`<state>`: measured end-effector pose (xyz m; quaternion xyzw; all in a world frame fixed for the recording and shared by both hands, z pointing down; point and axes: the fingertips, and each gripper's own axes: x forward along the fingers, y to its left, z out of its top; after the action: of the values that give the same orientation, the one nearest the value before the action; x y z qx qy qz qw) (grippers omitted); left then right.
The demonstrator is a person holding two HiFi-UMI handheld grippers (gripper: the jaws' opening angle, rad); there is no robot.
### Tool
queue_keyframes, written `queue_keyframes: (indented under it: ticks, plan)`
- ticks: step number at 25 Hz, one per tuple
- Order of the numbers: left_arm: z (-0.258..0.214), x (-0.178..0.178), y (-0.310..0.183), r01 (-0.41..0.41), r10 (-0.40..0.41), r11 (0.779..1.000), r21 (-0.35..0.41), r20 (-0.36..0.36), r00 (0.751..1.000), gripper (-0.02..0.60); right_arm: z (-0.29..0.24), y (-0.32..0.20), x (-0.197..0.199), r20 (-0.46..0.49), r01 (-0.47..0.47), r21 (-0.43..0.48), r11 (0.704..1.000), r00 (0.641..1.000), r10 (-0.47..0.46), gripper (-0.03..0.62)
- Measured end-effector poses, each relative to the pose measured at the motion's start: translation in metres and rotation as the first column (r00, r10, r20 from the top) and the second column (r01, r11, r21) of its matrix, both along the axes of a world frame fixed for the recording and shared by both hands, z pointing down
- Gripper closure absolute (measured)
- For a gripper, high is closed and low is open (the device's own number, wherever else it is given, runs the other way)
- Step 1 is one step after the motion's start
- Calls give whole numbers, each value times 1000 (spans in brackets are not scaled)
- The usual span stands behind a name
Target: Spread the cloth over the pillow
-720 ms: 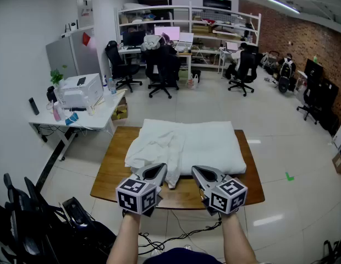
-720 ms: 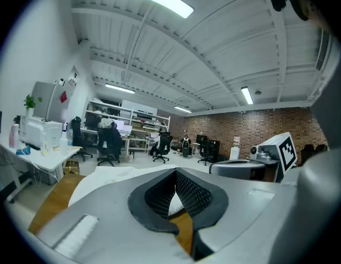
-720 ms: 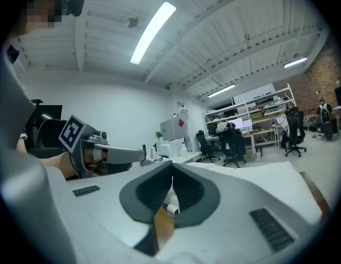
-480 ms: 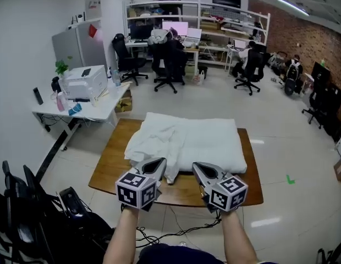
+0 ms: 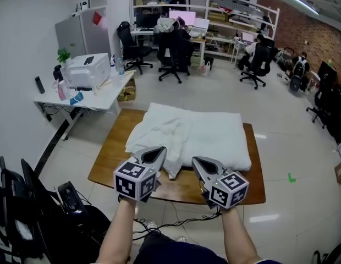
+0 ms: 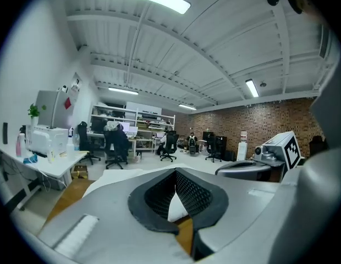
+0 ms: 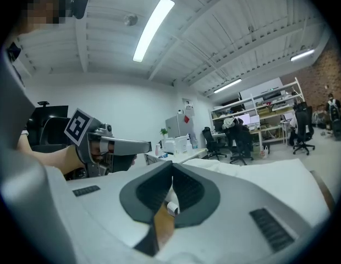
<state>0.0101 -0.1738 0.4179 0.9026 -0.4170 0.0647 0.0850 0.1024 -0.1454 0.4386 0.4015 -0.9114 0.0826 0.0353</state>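
Observation:
A white pillow (image 5: pixel 217 142) lies across the wooden table (image 5: pixel 113 158). A white cloth (image 5: pixel 157 139) sits crumpled on the pillow's left half, and one fold hangs over the near edge. In the head view my left gripper (image 5: pixel 154 154) hovers just before that hanging fold, jaws shut and empty. My right gripper (image 5: pixel 201 164) hovers beside it, in front of the pillow's near edge, also shut with nothing in it. In the left gripper view the gripper (image 6: pixel 175 172) shows closed pads with white fabric beyond them. The right gripper view shows the pillow (image 7: pixel 269 175) ahead.
A white desk (image 5: pixel 99 100) with a printer (image 5: pixel 85 70) stands to the left of the table. Black gear (image 5: pixel 27 213) and cables (image 5: pixel 176 221) lie on the floor near my feet. Office chairs, shelves and seated people fill the far end of the room.
The head view has drifted a little. Both grippers keep about the same place at the table's near edge, still shut. The cloth and pillow have not moved.

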Motion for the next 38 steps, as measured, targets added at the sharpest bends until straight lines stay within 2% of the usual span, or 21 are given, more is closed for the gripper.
queue_keyframes:
  ticks: [7, 13, 17, 22, 29, 35, 36, 38]
  plan:
    - [6, -5, -45, -84, 85, 996, -12, 17, 996, 581, 7, -29, -13, 1, -69, -14, 998, 998, 69, 589]
    - [18, -9, -76, -208, 208, 977, -39, 18, 978, 581, 17, -45, -22, 23, -182, -11, 983, 983, 182, 589]
    - [28, -14, -97, -230, 232, 972, -51, 41, 972, 581, 31, -49, -28, 5, -230, -42, 972, 973, 231, 589]
    - [53, -1, -112, -271, 279, 958, -95, 82, 957, 581, 41, -56, -29, 0, -240, -74, 968, 971, 240, 589]
    - [82, 14, -139, -266, 283, 958, -109, 201, 938, 579, 30, -70, -19, 3, -247, -56, 967, 969, 248, 589]
    - [103, 33, -161, -278, 300, 954, -114, 305, 904, 574, 30, -75, -4, 9, -260, -54, 964, 965, 261, 589]
    - [108, 36, -166, -278, 301, 953, -118, 322, 898, 567, 30, -75, -1, 9, -264, -55, 963, 964, 265, 589]
    - [118, 41, -174, -278, 311, 950, -142, 350, 884, 491, 32, -76, 3, 11, -270, -60, 961, 962, 271, 589]
